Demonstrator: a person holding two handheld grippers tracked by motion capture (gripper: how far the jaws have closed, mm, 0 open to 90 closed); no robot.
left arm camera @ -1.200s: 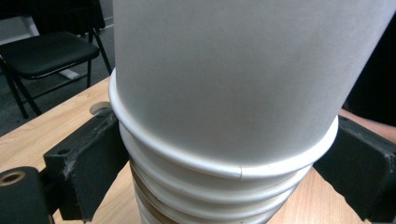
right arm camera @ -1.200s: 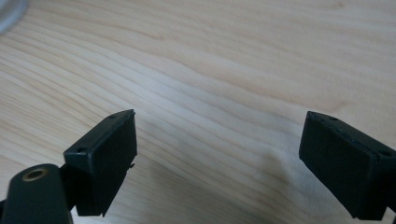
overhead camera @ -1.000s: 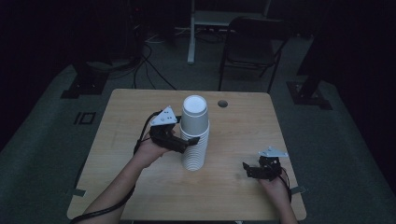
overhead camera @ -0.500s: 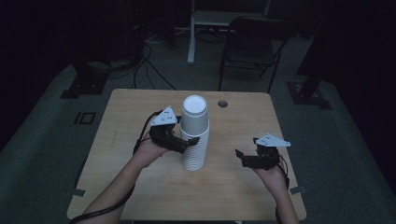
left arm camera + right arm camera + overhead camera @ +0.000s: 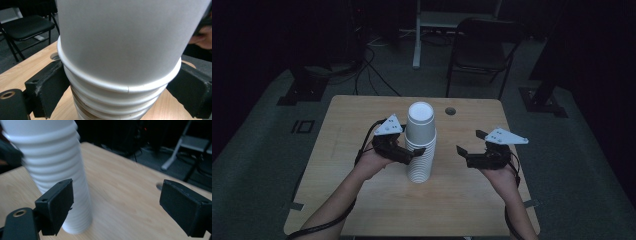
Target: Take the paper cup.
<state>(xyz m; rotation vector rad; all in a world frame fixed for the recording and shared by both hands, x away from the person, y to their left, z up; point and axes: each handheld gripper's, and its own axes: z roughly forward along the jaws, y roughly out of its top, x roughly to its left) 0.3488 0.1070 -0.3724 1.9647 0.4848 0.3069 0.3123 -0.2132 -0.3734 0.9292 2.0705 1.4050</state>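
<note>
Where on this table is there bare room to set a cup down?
Bare wood on the table left of the left gripper, and along the near edge. Crowded at the cup stack, which the left gripper flanks, right gripper open nearby.

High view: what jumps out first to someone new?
The tall stack of white paper cups standing upside down at the middle of the wooden table draws the eye first. The left gripper has its jaws around the stack just under the top cup's rim, while the right gripper hangs open to the stack's right, apart from it. The room around is dark.
</note>
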